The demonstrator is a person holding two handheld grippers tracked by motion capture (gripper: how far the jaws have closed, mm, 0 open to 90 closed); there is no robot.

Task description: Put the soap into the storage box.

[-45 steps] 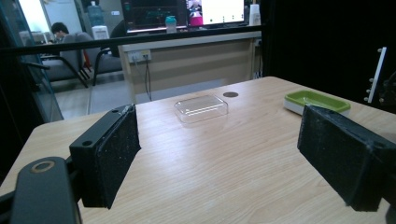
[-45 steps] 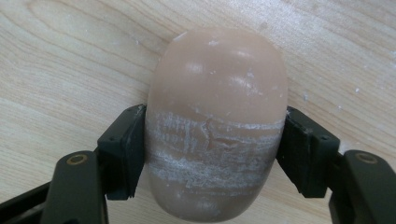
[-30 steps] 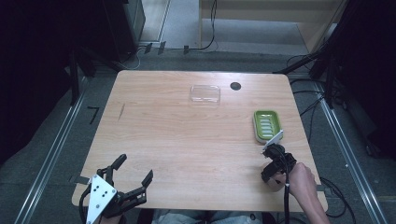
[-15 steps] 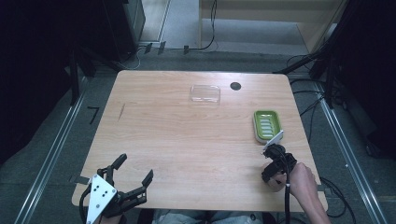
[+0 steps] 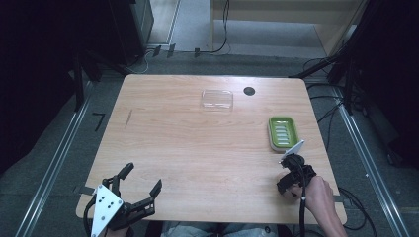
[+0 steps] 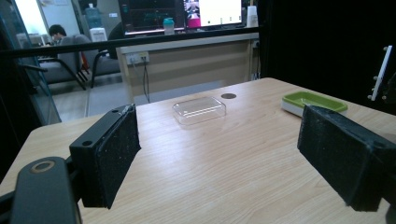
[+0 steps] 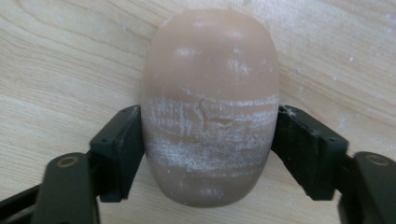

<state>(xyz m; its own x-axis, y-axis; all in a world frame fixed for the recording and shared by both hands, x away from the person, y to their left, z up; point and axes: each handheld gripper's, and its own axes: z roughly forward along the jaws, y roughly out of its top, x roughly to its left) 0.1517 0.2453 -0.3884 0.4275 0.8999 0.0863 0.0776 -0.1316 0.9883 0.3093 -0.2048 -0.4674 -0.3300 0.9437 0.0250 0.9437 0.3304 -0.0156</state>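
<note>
- Now R fingers [image 7: 210,140] flank the soap [image 7: 210,107] on the bench [image 5: 197,143], just been loosening, pads still touching it.
- L fingers [image 5: 143,185] spread wide, nothing held.
- Soap sits near the green dish [image 5: 282,132].

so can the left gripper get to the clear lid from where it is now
Probably yes: the left gripper is open with nothing between its jaws, and bare table lies between it and the clear lid, though the lid sits well across.

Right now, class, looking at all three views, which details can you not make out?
- Soap bar: its underside, right gripper view, hidden by its own bulk.
- Right hand-held gripper: what it holds, high view, hidden by gripper and hand.
- Clear lid: whether anything lies beneath, high view, too small.
- Green soap dish: its inside, left gripper view, behind the rim.
</note>
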